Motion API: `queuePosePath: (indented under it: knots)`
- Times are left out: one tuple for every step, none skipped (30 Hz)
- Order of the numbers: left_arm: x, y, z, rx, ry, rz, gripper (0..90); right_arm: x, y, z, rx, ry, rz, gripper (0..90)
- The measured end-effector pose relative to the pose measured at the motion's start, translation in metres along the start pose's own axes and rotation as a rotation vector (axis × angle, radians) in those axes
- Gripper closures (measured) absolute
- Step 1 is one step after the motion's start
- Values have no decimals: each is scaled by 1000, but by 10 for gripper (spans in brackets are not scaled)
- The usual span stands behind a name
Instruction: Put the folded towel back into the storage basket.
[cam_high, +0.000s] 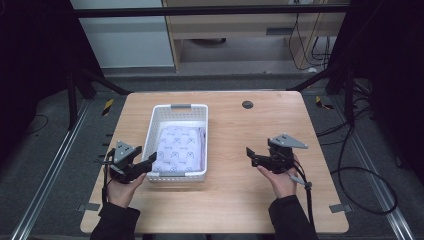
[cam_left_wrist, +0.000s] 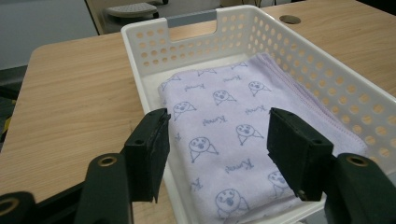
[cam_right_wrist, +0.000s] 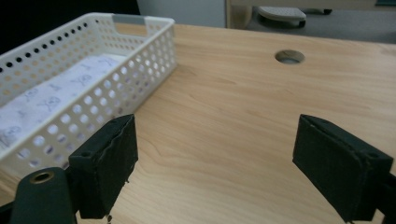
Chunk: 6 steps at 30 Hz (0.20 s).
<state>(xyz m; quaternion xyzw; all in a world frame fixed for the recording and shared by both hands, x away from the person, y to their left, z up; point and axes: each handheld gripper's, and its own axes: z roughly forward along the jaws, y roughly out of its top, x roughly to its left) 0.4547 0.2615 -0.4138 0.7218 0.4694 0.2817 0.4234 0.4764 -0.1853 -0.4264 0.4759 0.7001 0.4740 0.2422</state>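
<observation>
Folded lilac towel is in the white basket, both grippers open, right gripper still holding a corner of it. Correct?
Not quite. The right gripper holds nothing: in the right gripper view its jaws stand open over bare table, apart from the white basket. The rest holds: the folded lilac towel lies in the basket, and the left gripper is open too.

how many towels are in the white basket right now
1. A folded lilac towel lies flat in the white basket, toward its near end. More could be hidden folded beneath it; the pictures can't settle that.
</observation>
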Motion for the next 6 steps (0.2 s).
queuePosePath:
  knots:
    - [0, 0, 0, 0, 0, 0, 372, 0, 0, 0, 0, 0, 0, 139]
    - [2, -1, -2, -1, 6, -1, 368, -10, -8, -7, 6, -13, 10, 137]
    - [3, -2, -2, -2, 8, -4, 365, -15, -12, -10, 10, -21, 13, 136]
    - [3, -3, -3, -3, 10, -4, 362, -18, -15, -13, 13, -27, 21, 136]
    - [3, -3, -4, -3, 12, -5, 360, -23, -19, -17, 14, -34, 22, 136]
    - [3, -3, -4, -3, 12, -5, 358, -26, -22, -20, 15, -40, 24, 135]
